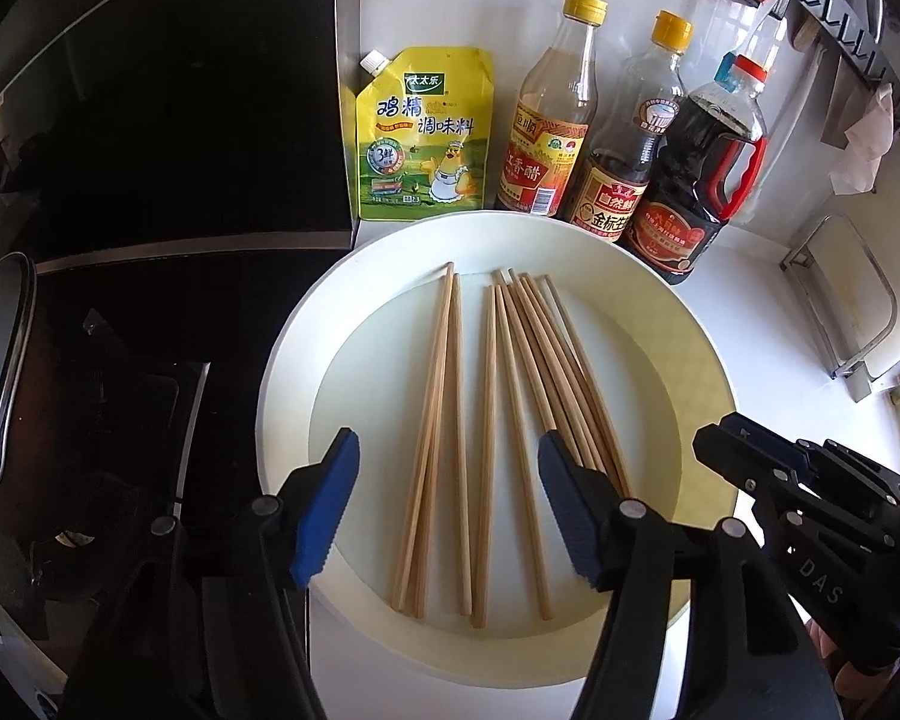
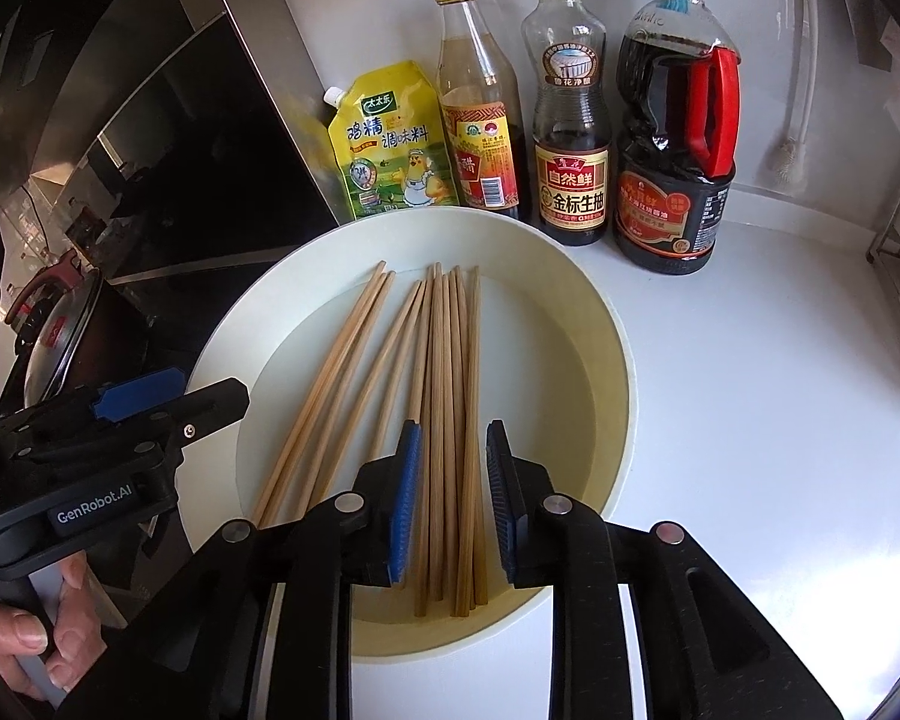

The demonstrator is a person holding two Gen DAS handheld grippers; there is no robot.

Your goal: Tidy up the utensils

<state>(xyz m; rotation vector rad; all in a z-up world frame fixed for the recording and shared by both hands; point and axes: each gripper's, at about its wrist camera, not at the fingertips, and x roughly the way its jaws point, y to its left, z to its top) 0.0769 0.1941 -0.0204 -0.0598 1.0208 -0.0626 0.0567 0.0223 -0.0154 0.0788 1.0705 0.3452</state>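
we look down along both grippers onto a round cream plate (image 1: 708, 360) standing on a white counter (image 2: 750, 360). on the plate lie the wooden chopsticks (image 1: 510, 420), roughly side by side, their thin tips toward the back wall. in the left wrist view they fall into a small bunch on the left and a larger fan on the right.

the left gripper (image 1: 447, 510) hovers over the near part of the plate with its jaws wide apart; several chopsticks pass below the gap, and the blue pads (image 1: 324, 516) touch none of them. the right gripper (image 2: 453, 504) stands with its jaws a little apart, above the near ends of the right-hand chopsticks; the sticks run under the gap and we see no pad pressing on them. neither gripper holds anything. each gripper also shows at the edge of the other's view, and fingers of a hand (image 2: 36, 630) wrap the left one's handle.

behind the plate, along the wall, stand a yellow seasoning pouch (image 1: 423, 138), a yellow-capped vinegar bottle (image 1: 552, 114), a yellow-capped soy sauce bottle (image 2: 570, 138) and a large dark bottle with a red handle (image 2: 678, 144). to the left we see a black stove surround (image 1: 180, 120) and a pot lid (image 2: 60, 348).
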